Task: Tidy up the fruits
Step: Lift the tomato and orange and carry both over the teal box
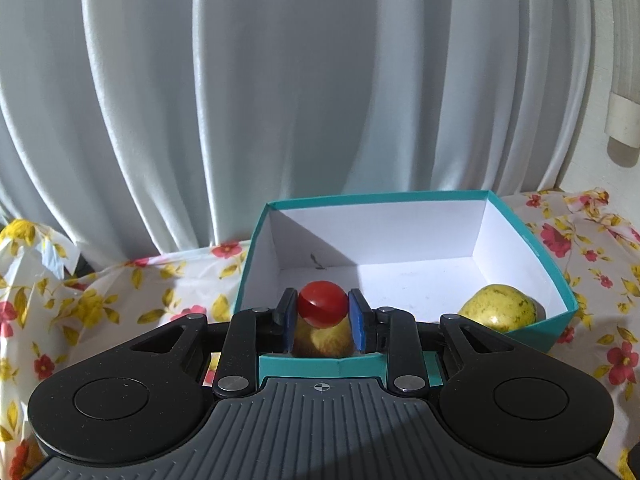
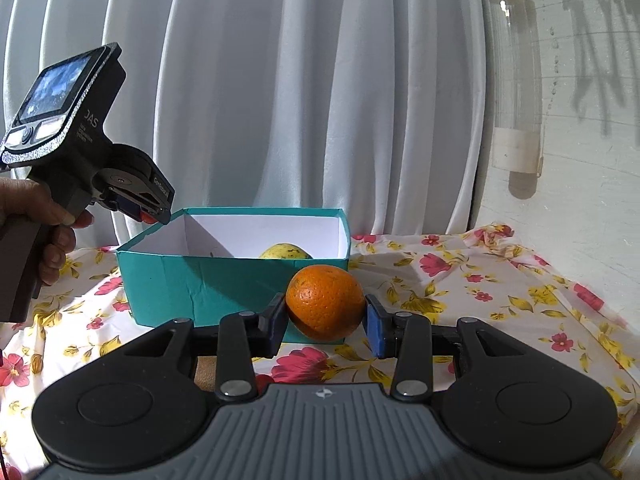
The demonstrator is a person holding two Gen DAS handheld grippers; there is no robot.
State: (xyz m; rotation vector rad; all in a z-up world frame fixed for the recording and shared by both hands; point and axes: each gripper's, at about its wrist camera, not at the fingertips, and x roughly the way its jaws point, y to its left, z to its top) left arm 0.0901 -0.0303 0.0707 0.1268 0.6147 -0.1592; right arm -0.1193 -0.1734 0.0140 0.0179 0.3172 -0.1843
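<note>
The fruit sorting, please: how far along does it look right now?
Done: yellow fruit lie in the box. In hand: the left claw grips a tomato over the box; the right claw grips an orange outside it. Left: dropping both in.

You're holding a small red fruit (image 1: 322,305) over the teal box (image 1: 532,240), where yellow-green fruits (image 1: 498,306) are lying; your orange (image 2: 325,301) is hanging outside it.

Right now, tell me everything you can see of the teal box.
The box is open-topped and lidless, teal outside, plain white inside, and looks like cardboard. It stands upright on the floral cloth before the white curtain. Two yellow-green fruits lie inside, one near a corner. The left gripper, shut on a small red fruit, hangs over its near rim; whether it touches the rim cannot be told.
</note>
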